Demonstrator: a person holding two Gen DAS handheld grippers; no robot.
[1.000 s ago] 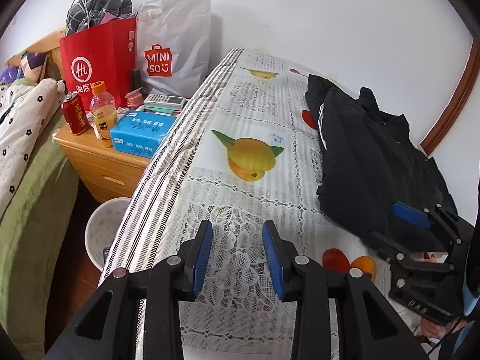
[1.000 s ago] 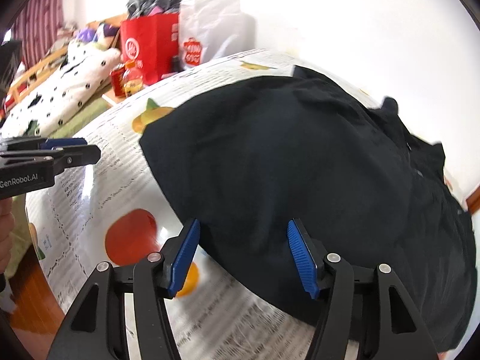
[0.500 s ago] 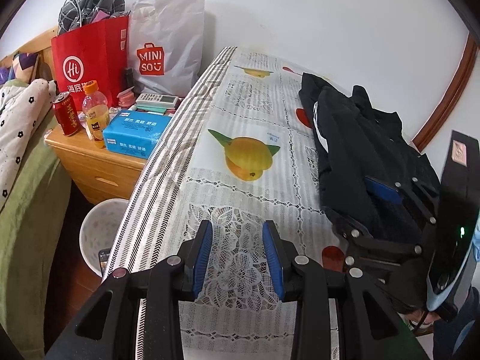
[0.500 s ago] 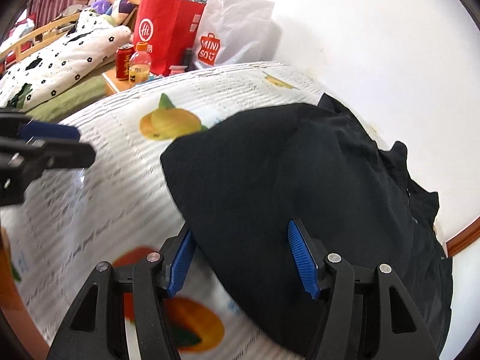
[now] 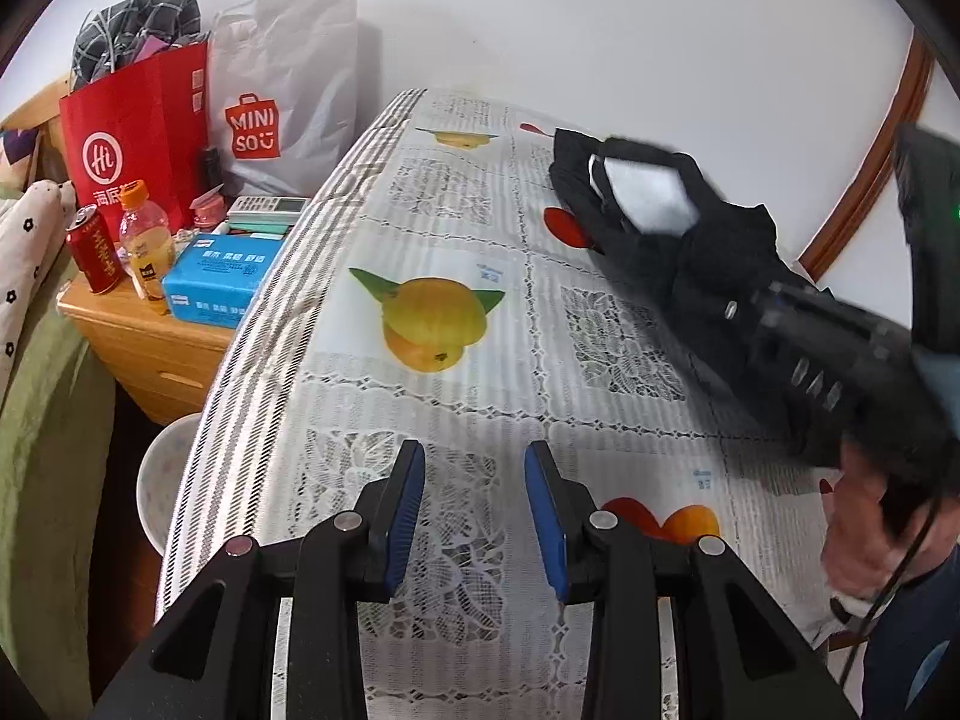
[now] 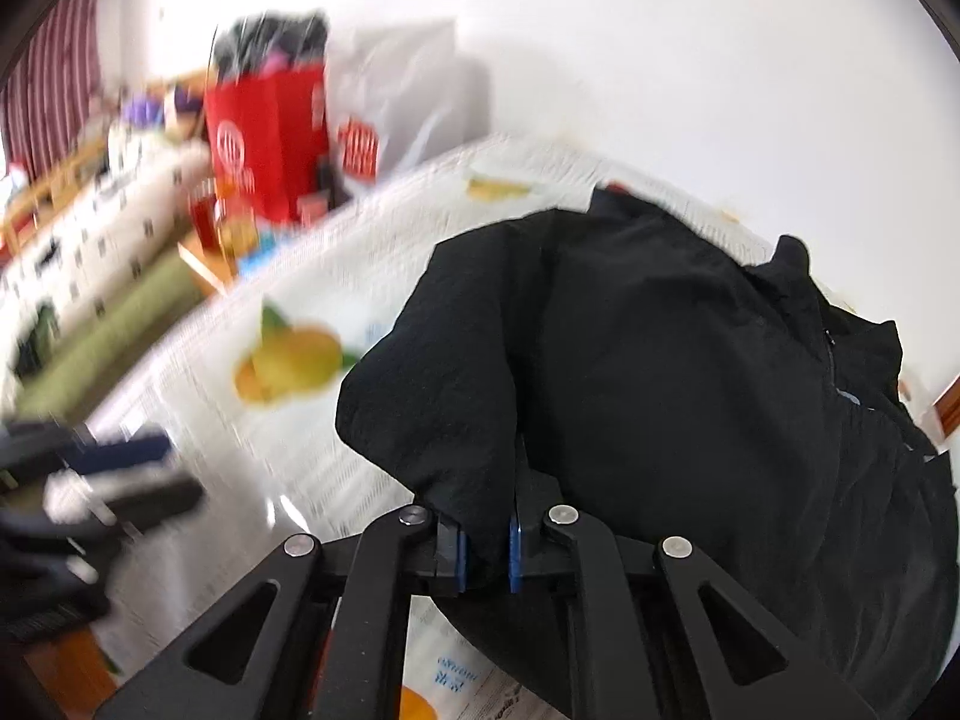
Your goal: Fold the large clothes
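Note:
A black garment (image 6: 690,396) lies on the table with the fruit-print lace cloth (image 5: 456,252), toward its right side by the wall. My right gripper (image 6: 486,549) is shut on the near-left edge of the garment and lifts a fold of it off the cloth. In the left wrist view the garment (image 5: 666,228) shows a white inner patch, and the right gripper (image 5: 780,324) is blurred against it. My left gripper (image 5: 474,510) is open and empty above the near part of the cloth, left of the garment.
A wooden nightstand (image 5: 144,336) left of the table holds a red bag (image 5: 138,132), a white Miniso bag (image 5: 276,102), a can, a juice bottle and a blue tissue box (image 5: 222,282). A white bin (image 5: 162,480) stands below. A bed (image 5: 36,360) lies far left.
My right gripper has closed on the garment's near edge and pulled it up and toward the wall. The garment has bunched up. My left gripper has stayed open and hardly moved.

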